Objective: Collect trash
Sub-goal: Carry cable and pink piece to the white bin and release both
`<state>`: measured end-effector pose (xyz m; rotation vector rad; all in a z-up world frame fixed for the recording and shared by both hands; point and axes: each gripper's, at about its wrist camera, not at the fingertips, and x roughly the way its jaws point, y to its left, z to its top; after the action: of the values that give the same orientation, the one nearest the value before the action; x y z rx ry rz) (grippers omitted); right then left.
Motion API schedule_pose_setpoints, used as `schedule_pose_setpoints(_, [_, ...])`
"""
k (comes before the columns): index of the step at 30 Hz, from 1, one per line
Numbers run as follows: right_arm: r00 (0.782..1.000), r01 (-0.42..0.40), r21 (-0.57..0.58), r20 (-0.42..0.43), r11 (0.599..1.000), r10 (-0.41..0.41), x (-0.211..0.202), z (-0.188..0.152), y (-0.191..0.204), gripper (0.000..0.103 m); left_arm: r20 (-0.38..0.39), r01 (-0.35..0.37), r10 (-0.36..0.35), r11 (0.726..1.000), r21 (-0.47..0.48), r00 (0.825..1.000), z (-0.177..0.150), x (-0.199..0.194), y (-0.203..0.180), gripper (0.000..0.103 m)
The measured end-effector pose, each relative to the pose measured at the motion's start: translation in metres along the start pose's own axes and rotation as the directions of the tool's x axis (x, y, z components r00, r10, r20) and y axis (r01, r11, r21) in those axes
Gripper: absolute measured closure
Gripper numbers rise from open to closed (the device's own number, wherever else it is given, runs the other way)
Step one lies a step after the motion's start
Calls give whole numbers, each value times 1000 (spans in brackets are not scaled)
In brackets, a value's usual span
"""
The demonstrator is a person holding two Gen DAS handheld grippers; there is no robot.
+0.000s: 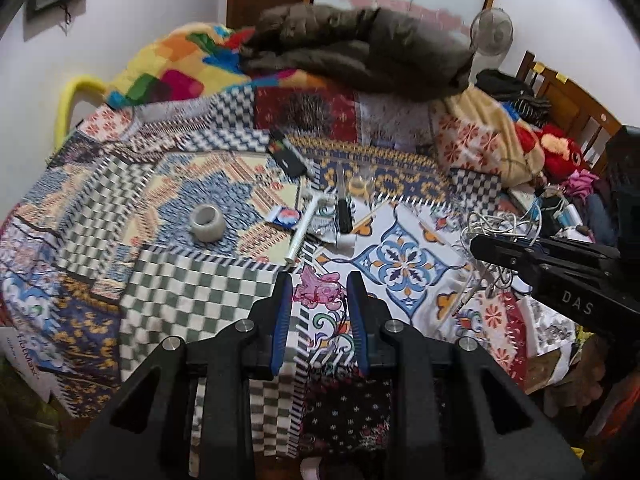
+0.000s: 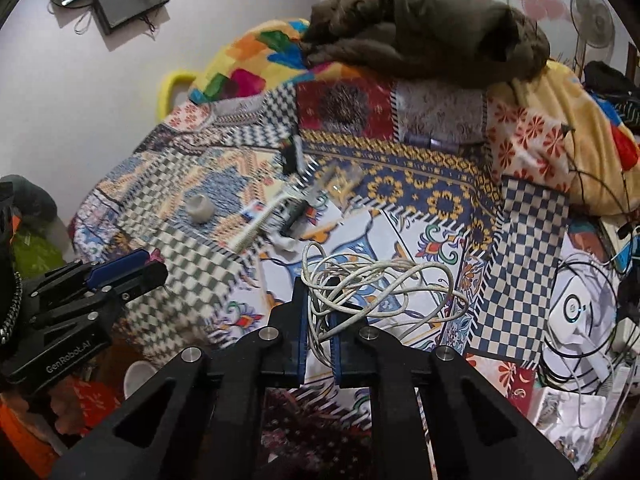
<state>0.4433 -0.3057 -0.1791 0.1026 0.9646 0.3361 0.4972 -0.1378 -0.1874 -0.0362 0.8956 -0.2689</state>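
Right gripper [image 2: 318, 312] clamped on a tangled white cable [image 2: 372, 280], fingers nearly together with several strands pinched between the blue pads; rest of the coil looping loose ahead of the tips, above the patchwork bedspread [image 2: 528, 240]. Same bundle seen from the left wrist view hanging at the tip of the right gripper [image 1: 486, 246], over the bedspread's right side.

Left gripper [image 1: 320, 284] narrow but not closed, a gap between the blue pads, nothing in it; only the bedspread [image 1: 192, 300] showing through, with a pink printed figure just past the tips. Seen from the right wrist view, left gripper [image 2: 140, 266] low at the left edge, apart from the cable.

Farther up the bed, a loose cluster: tape roll [image 1: 207, 224] alone to the left; beside it a small red-white-blue wrapper [image 1: 286, 216], a white tube [image 1: 304, 228], a crumpled wrapper, a black stick-like item and a clear cup [image 1: 362, 182] close together. Dark flat box [image 1: 286, 154] just beyond them. Brown jacket [image 1: 360, 48] heaped at the far end over a bright blanket [image 1: 176, 64]. Fan [image 1: 491, 32] by the far wall. More white cables and clutter at the right edge.
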Motion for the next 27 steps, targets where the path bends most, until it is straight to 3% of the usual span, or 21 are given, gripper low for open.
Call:
schedule_pose_setpoints(11, [997, -6, -83, 72, 996, 12, -66, -12, 60, 95, 123, -44, 47, 999, -29, 991, -34, -114, 24, 76])
schedule_pose_setpoints(27, [993, -94, -232, 43, 968, 107, -99, -71, 183, 95, 164, -151, 171, 981, -123, 972, -134, -230, 85, 76])
